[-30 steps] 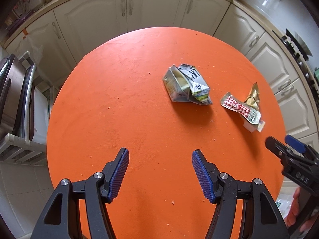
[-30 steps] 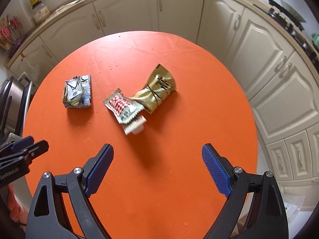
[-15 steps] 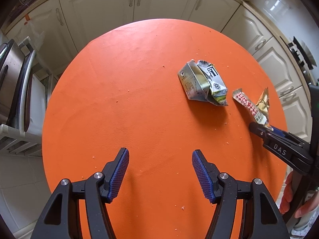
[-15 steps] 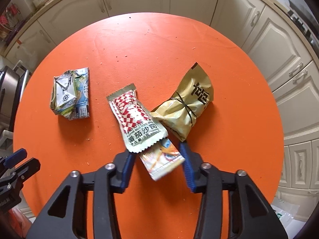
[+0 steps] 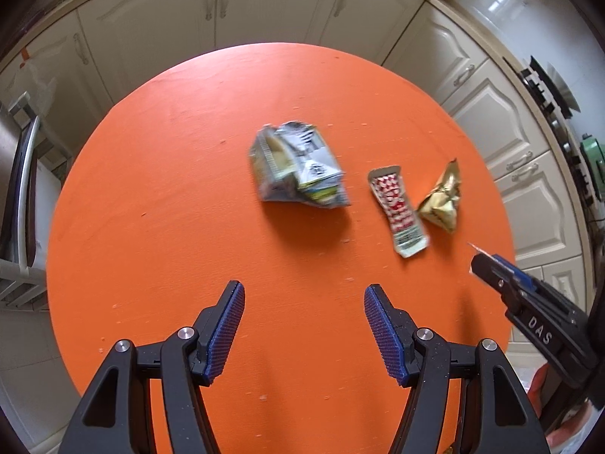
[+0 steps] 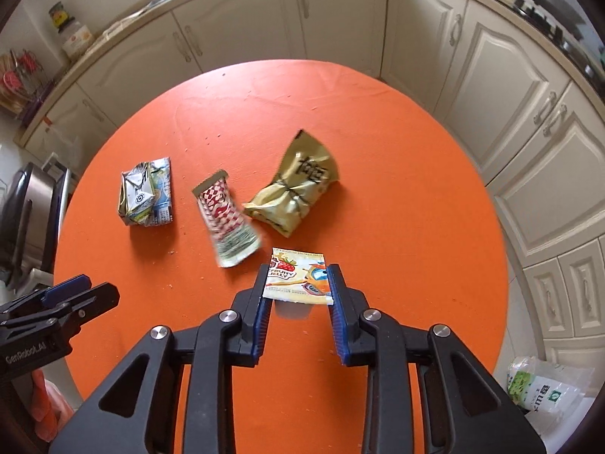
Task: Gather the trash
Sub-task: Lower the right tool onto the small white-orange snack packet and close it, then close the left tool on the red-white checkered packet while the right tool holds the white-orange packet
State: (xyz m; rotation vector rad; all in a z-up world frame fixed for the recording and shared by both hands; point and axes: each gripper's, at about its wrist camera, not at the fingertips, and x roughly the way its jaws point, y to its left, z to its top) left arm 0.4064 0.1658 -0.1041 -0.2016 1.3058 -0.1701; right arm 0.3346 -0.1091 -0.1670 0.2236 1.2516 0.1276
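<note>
The right claw (image 6: 298, 287) had just been closing and was clenched on a small jelly cup (image 6: 297, 278), its printed foil lid pinched between the two blue pads (image 6: 338, 321) and the clear cup body showing below the lid, above the round orange desk (image 6: 397, 227). The left claw (image 5: 302, 325) hovered over the near side of the desk with its jaws released and parted, nothing between them.

Three other pieces of trash lay on the desk beyond the held cup. A red-and-white checked wrapper (image 6: 227, 223) lay flat, just ahead of the right claw and to its left. A crumpled gold snack bag (image 6: 295, 193) sat just to the right of that wrapper; whether the two touched could not be told. A crushed drink carton (image 6: 145, 193) lay apart from both, further left.

From the left wrist camera the same items appeared in a row: the carton (image 5: 298, 168) nearest the middle of the desk, the checked wrapper (image 5: 399, 213) next, the gold bag (image 5: 442, 198) toward the right edge, all slightly blurred. The right claw reached in from the right edge of that view, a sliver of the lid showing at its tip. Cream kitchen cabinets (image 6: 264, 22) curved behind the desk.
</note>
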